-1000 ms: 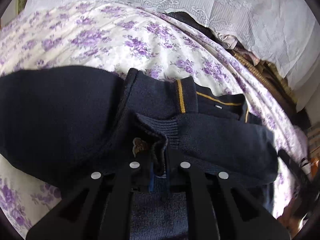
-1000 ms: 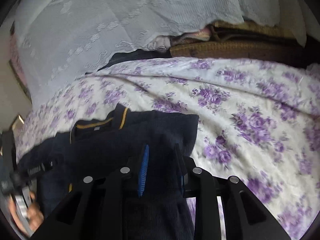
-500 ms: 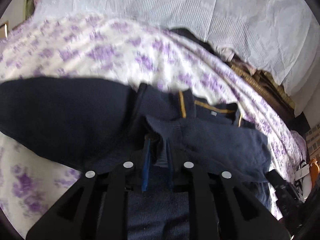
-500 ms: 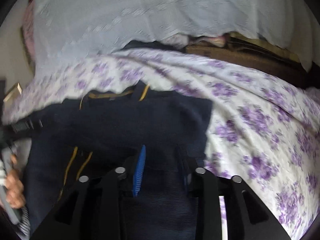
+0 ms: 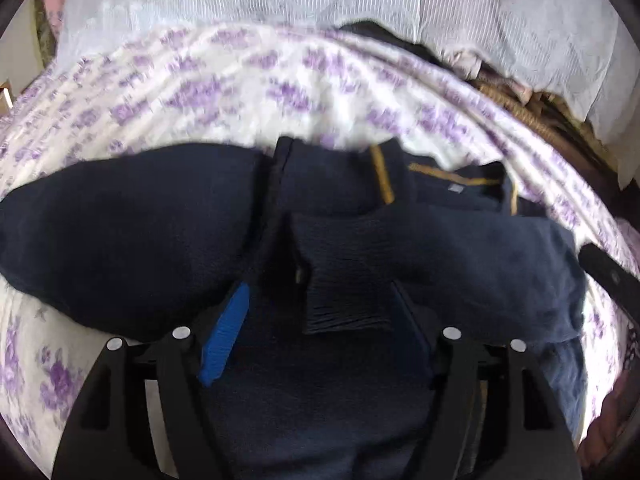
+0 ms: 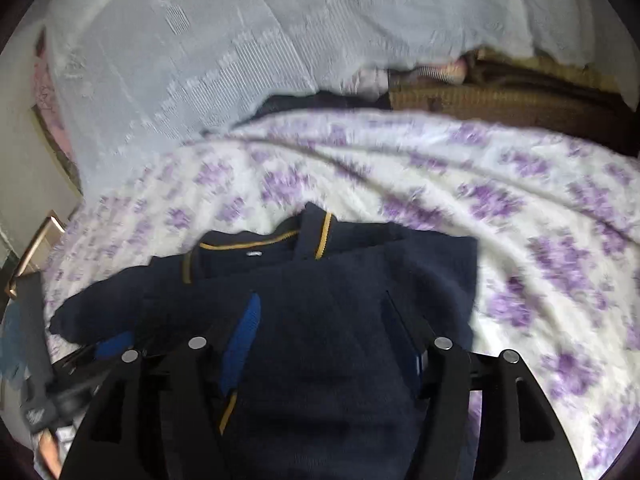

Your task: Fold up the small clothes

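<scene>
In the left wrist view, a dark blue sweater lies on a bed with a white and purple flowered bedspread. It has thin yellow stripes by the collar. One sleeve is folded across the front, and its ribbed cuff lies flat between the two arms of the left gripper. The jaws have just been opening, and now they stand wide apart. The blue pad is off to one side and does not press on the cuff. So the sleeve is let go and rests on the sweater.

In the right wrist view, the same sweater fills the near part of the picture, with the collar at the far side. The right gripper hangs low over the sweater's body. Its jaws have just been opening too, and they are spread apart with only flat cloth below them. Nothing is pinched. The other gripper shows at the left edge.

The sweater looks soft, floppy and light, a bit thick like knit wool. It will bend anywhere and will not break. It may sag or slide open if it is lifted by one spot. I think the best places to pinch are the thick edges, like the bottom hem or the shoulders, one with each gripper, so the fold stays neat.
</scene>
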`<state>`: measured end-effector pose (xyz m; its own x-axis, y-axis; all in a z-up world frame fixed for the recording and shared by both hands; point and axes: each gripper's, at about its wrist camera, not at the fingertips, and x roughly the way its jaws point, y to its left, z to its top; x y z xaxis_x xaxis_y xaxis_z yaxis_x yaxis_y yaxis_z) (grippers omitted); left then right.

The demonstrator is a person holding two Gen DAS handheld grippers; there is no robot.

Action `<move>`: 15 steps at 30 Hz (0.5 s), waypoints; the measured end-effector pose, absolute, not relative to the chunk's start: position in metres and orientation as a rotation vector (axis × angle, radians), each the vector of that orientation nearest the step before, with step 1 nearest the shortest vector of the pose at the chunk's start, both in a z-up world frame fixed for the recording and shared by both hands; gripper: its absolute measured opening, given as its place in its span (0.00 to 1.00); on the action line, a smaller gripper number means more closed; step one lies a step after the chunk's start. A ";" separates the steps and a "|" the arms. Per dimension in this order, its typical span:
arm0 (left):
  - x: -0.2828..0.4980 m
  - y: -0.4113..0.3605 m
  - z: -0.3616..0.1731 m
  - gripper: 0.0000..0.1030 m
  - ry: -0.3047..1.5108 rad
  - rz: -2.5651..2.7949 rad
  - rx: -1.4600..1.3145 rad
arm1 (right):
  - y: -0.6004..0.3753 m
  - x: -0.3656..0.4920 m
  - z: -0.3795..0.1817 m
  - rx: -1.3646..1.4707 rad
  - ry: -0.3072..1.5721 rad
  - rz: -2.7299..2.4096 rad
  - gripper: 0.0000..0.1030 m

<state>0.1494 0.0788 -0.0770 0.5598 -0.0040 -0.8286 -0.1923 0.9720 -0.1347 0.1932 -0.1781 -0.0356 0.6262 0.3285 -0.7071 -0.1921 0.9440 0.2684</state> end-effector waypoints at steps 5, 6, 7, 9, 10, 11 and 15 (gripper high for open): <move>0.129 0.094 -0.056 0.68 0.965 0.043 -0.176 | -0.162 0.197 -0.072 0.091 0.859 0.296 0.70; 0.117 0.105 -0.046 0.69 0.938 0.049 -0.158 | -0.163 0.191 -0.064 0.092 0.824 0.287 0.70; 0.105 0.118 -0.040 0.77 0.908 0.081 -0.142 | -0.165 0.178 -0.052 0.093 0.741 0.302 0.70; 0.084 0.149 -0.032 0.86 0.859 0.156 -0.152 | -0.162 0.164 -0.039 0.073 0.679 0.329 0.72; 0.073 0.172 -0.033 0.86 0.844 0.177 -0.193 | -0.159 0.163 -0.038 0.067 0.689 0.348 0.74; 0.066 0.192 -0.035 0.87 0.844 0.184 -0.239 | -0.151 0.166 -0.047 0.049 0.742 0.377 0.80; 0.054 0.281 -0.068 0.86 0.913 0.288 -0.526 | -0.130 0.172 -0.074 -0.051 0.843 0.374 0.85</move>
<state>0.0545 0.2807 -0.0685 0.5858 0.0173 -0.8102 -0.4511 0.8376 -0.3083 0.1722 -0.1302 -0.0744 0.6043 0.3032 -0.7368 -0.3436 0.9335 0.1024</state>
